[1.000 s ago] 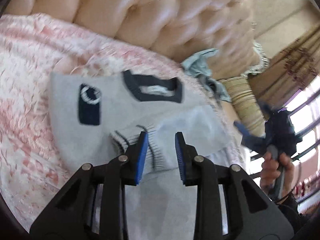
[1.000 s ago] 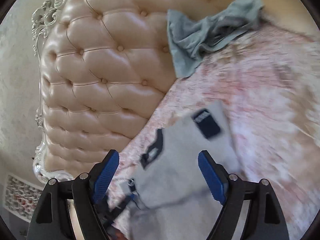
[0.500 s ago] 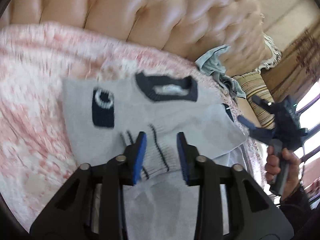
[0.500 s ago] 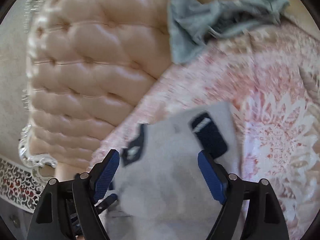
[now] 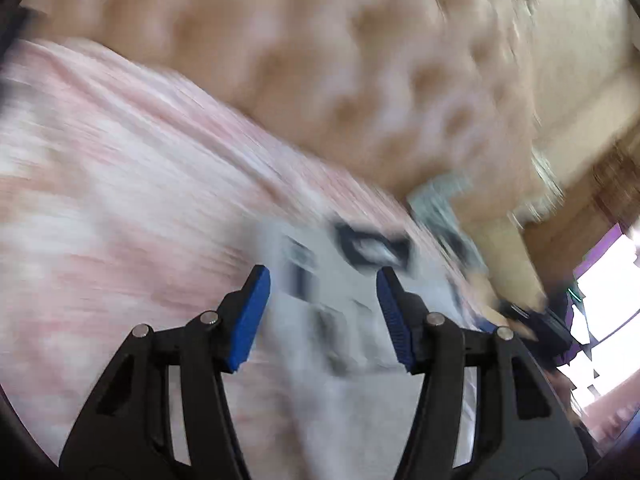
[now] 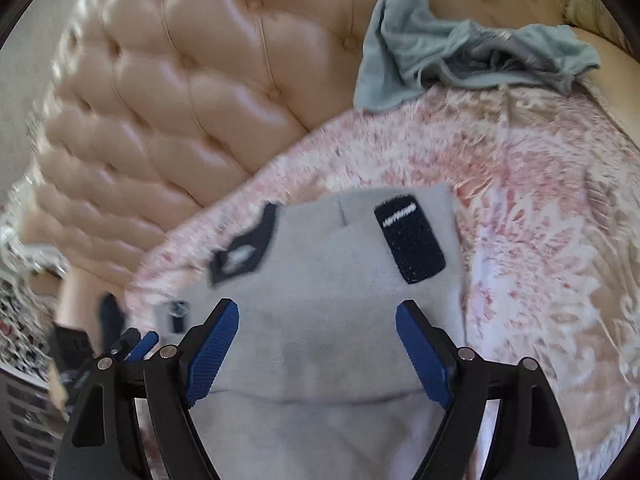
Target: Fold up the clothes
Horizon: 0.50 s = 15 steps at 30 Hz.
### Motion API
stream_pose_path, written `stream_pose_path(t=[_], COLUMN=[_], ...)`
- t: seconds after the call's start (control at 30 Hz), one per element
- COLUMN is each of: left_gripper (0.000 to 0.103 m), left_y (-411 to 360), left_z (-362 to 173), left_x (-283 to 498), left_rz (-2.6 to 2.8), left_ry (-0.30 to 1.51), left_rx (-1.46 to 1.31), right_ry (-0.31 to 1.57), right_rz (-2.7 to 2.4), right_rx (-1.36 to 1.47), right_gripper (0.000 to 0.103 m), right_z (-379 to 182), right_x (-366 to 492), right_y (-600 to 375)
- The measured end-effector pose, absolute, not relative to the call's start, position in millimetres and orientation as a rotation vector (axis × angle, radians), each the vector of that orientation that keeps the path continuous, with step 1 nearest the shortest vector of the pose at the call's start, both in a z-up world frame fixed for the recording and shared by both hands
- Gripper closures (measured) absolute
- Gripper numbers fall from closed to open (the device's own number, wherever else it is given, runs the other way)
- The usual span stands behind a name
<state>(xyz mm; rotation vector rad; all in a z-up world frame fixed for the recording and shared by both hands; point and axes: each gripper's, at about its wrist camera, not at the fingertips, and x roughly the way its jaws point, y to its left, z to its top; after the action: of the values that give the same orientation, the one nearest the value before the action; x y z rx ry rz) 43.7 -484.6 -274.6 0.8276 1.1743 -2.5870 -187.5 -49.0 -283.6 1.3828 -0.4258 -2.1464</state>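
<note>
A light grey sweater (image 6: 328, 280) with a dark collar (image 6: 244, 248) and a dark chest patch (image 6: 410, 236) lies flat on the pink patterned bedspread (image 6: 520, 208). My right gripper (image 6: 318, 344) is open and empty above the sweater's lower body. The left wrist view is badly blurred. In it my left gripper (image 5: 324, 312) is open and empty, with the sweater (image 5: 360, 320) ahead of and below it. The left gripper (image 6: 136, 346) also shows at the right wrist view's left edge.
A tufted beige headboard (image 6: 192, 92) runs behind the bed. A crumpled grey-green garment (image 6: 448, 56) lies against it at the far right. A bright window (image 5: 600, 300) shows at the right of the left wrist view.
My left gripper has opened, let go of the striped sleeve cuff and swung quickly away, blurring its view. My right gripper has moved closer over the sweater and stays open.
</note>
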Motion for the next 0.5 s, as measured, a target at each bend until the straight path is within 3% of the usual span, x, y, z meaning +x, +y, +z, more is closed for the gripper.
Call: stream_pose_path(t=[0.1, 0.23, 0.33, 0.5], left_gripper=[0.044, 0.044, 0.03, 0.026], left_y=[-475.5, -389.6, -314.6, -224.2], left_z=[-256.4, -244.0, -250.1, -253.5], left_x=[94.8, 163.1, 197.2, 222.3], left_rz=[-2.528, -2.529, -2.517, -2.5], left_ry=[1.008, 0.93, 0.847, 0.415], left_rx=[0.757, 0.852, 0.979, 1.116], right_ry=[-0.356, -0.243, -0.18, -0.016], right_rz=[-2.236, -2.287, -2.24, -2.201], right_rx=[1.303, 1.259, 1.313, 1.273], right_gripper=[0.021, 0.021, 0.021, 0.021], right_z=[-256.7, -244.7, -261.1, -257.4], right_x=[-150.2, -74.2, -15.2, 47.4], right_y=[-22.6, 8.1, 17.8, 26.0])
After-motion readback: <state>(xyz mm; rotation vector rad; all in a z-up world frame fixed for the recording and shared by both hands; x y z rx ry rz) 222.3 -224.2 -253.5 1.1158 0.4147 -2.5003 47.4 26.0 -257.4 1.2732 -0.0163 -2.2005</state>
